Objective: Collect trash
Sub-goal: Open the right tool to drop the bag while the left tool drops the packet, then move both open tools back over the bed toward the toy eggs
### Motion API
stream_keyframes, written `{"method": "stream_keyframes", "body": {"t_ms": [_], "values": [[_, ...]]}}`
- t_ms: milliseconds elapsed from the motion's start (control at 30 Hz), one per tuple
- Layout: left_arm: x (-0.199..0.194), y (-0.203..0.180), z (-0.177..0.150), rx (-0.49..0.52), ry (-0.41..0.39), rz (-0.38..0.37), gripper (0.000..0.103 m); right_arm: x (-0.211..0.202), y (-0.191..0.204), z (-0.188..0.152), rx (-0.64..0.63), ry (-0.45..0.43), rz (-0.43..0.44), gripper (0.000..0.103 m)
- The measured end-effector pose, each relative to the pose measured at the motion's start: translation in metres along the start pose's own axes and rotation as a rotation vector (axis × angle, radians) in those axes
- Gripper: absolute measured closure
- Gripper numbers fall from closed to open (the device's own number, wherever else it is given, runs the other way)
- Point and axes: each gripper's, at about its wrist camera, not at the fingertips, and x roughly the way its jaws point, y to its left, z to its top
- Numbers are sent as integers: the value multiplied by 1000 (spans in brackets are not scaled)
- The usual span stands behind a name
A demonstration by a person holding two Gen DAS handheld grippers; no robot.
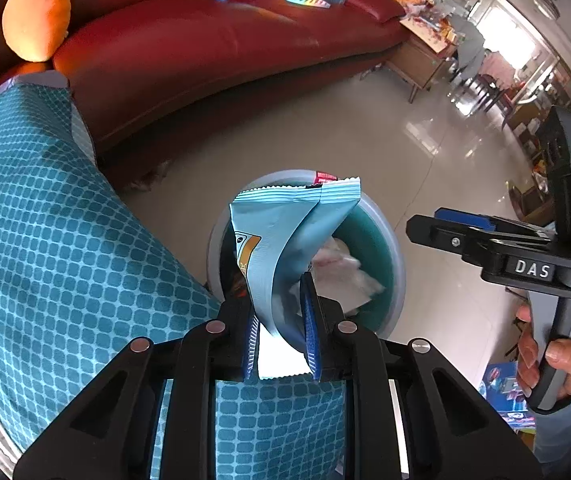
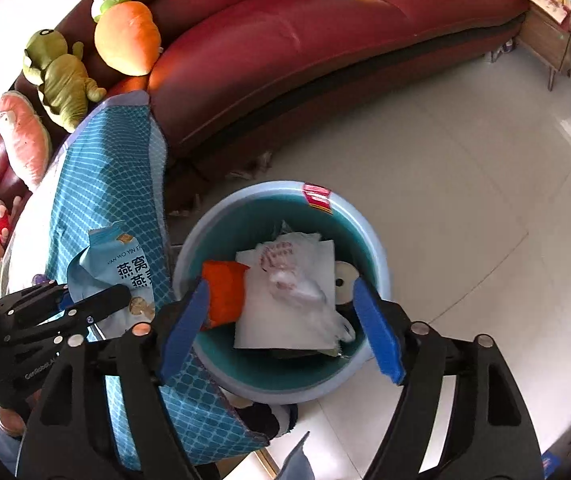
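Note:
My left gripper (image 1: 281, 300) is shut on a light-blue snack wrapper (image 1: 285, 232), which stands up between its blue pads above the round bin (image 1: 369, 240). In the right wrist view the same wrapper (image 2: 125, 268) shows printed characters, with the left gripper (image 2: 93, 294) pinching it beside the bin's left side. My right gripper (image 2: 281, 286) hangs open over the bin (image 2: 245, 192), nothing pressed between its pads. An orange wrapper (image 2: 225, 292) lies inside the bin close to the left pad, next to white paper and plastic (image 2: 285, 292). A hand holds the right gripper (image 1: 437, 224) at the right.
A teal-patterned cloth (image 1: 45, 240) covers a surface just left of the bin. A red sofa (image 2: 325, 40) curves behind, with plush toys (image 2: 125, 36) at its left end and books and toys further along. A wooden cabinet (image 1: 417, 56) stands at the right on a glossy tiled floor (image 2: 465, 200).

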Motion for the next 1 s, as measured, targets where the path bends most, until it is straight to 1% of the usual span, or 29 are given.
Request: {"method": "stream_keyframes", "body": {"t_ms": [67,267,533,600,633,667,767,800,833,1000], "values": [[6,-4,0,3,7,-5,82,-3,-5,-1,9,-1,-16,27],[24,-20,4,32,32,-29,82,-11,-22,-2,37,2,-49,26],[52,-50,10,78,70,-55,81,-17,-31,-1,63,-5,-72,25],[57,-55,8,96,78,-49,68,-18,-32,-1,68,-5,-76,25],[59,-57,8,105,80,-33,47,-18,-32,-1,70,-4,-76,25],[60,-57,8,110,76,-23,31,-18,-32,-1,69,-3,-76,25],[58,-53,5,113,48,0,19,-18,-29,0,65,2,-78,25],[58,-51,4,108,49,4,18,-17,-28,0,65,6,-78,21],[58,-48,3,103,49,6,17,-17,-27,1,65,10,-78,20],[43,-30,-4,66,38,9,11,-13,-19,1,47,39,-84,20]]}}
